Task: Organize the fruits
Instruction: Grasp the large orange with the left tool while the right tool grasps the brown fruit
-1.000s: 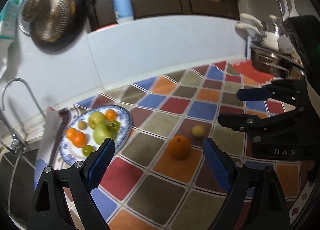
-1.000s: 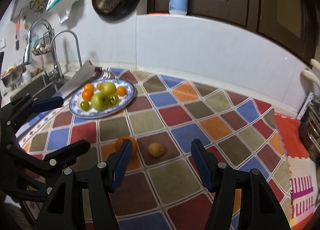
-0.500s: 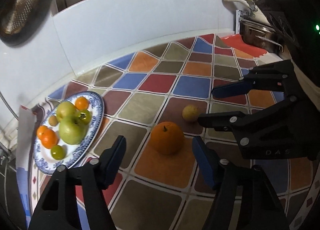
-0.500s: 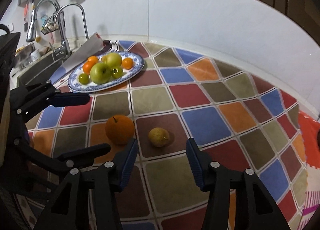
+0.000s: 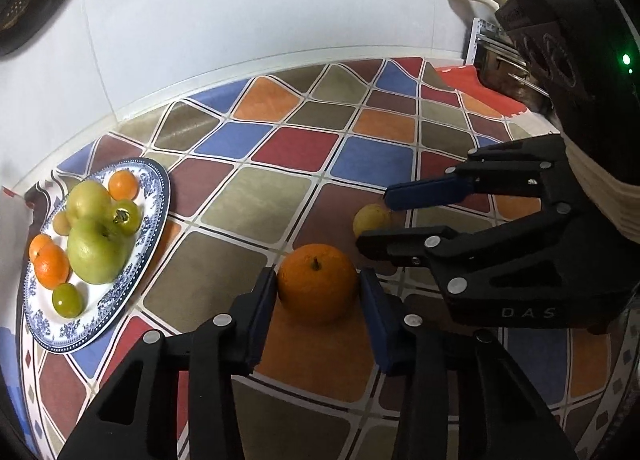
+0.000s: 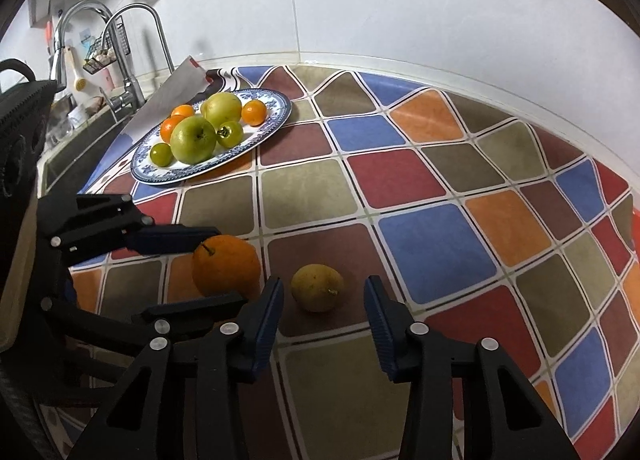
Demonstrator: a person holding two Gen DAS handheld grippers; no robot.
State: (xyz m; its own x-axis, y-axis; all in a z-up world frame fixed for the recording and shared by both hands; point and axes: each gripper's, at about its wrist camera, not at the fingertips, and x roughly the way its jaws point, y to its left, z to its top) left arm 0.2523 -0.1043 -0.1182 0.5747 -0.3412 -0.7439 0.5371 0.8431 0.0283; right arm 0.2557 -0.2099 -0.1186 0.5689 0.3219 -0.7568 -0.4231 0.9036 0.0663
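Observation:
A large orange (image 5: 318, 284) lies on the checkered cloth. My left gripper (image 5: 318, 292) is open with a finger on each side of it, close but not gripping; in the right wrist view the left gripper (image 6: 200, 272) shows around the orange (image 6: 226, 266). A small yellow fruit (image 6: 318, 287) lies right of the orange. My right gripper (image 6: 323, 304) is open, its fingers flanking this fruit with gaps; the left wrist view shows that gripper (image 5: 380, 220) around the yellow fruit (image 5: 370, 219). A blue-white plate (image 5: 154, 228) at the left holds green apples and small oranges.
A sink with taps (image 6: 120, 60) lies behind the plate at the far left. A white backsplash wall (image 5: 260, 12) bounds the counter. A metal dish rack (image 5: 504, 72) stands at the far right. A pan (image 5: 24, 0) hangs on the wall.
Both grippers have moved forward and down. The left now straddles the orange and has narrowed around it. The right now straddles the yellow fruit.

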